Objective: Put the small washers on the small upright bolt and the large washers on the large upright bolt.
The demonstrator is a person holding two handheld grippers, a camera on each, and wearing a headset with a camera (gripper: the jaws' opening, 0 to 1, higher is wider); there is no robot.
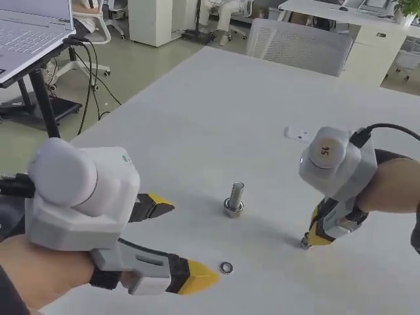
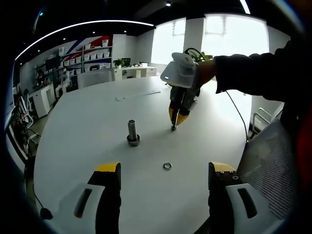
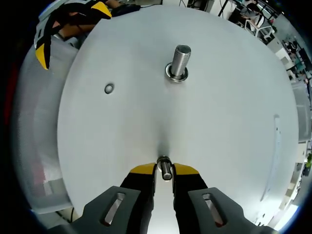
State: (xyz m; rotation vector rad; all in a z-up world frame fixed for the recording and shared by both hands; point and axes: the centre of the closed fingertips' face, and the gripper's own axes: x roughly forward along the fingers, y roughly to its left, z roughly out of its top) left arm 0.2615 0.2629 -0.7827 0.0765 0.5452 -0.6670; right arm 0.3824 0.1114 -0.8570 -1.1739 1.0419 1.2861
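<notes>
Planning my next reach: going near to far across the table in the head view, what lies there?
Loose washer → small bolt held in right gripper → large upright bolt → white strip.

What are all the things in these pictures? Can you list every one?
table: one, white, under everything.
big bolt: one, silver, standing upright mid-table.
small bolt: one, silver, on the table, pinched between yellow-tipped jaws.
loose washer: one, silver, flat on the table, nearer the person than the big bolt.
laptop: one, silver, on a black stand left of the table.
chair: one, grey mesh, beyond the table's far edge.
left gripper: one, white with yellow tips, jaws open, near the loose washer.
right gripper: one, white with yellow tips, jaws shut on the small bolt.
</notes>
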